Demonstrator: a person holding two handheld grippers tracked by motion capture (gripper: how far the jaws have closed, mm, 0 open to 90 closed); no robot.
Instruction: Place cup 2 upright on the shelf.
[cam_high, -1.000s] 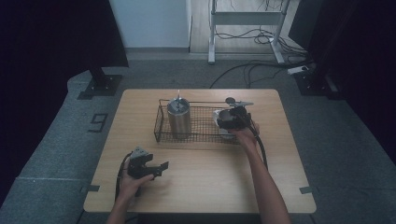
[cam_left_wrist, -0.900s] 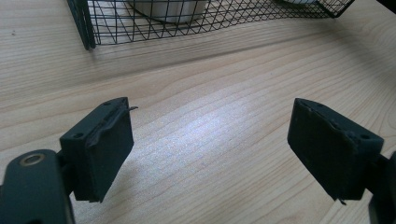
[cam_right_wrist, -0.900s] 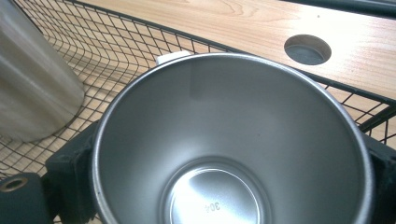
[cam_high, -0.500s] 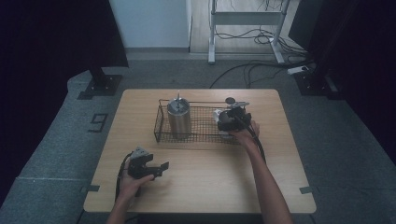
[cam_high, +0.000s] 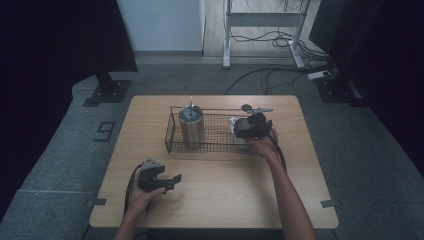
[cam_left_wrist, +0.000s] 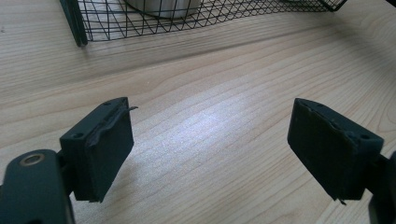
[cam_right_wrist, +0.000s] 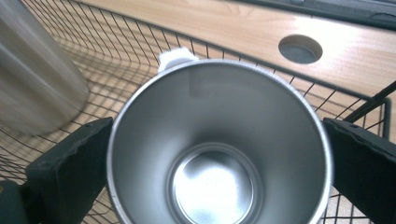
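Steel fills the right gripper view: an open metal cup (cam_right_wrist: 219, 149) sits between the right gripper's (cam_high: 248, 128) two black jaws, one pad pressing its wall at 9 o'clock and the other at 3 o'clock, clamped onto it. The cup is in the wire basket (cam_high: 220, 134), at the basket's 3 o'clock end. The left gripper (cam_left_wrist: 210, 156) rests over bare wooden table (cam_left_wrist: 210, 84), jaws spread apart, holding nothing.
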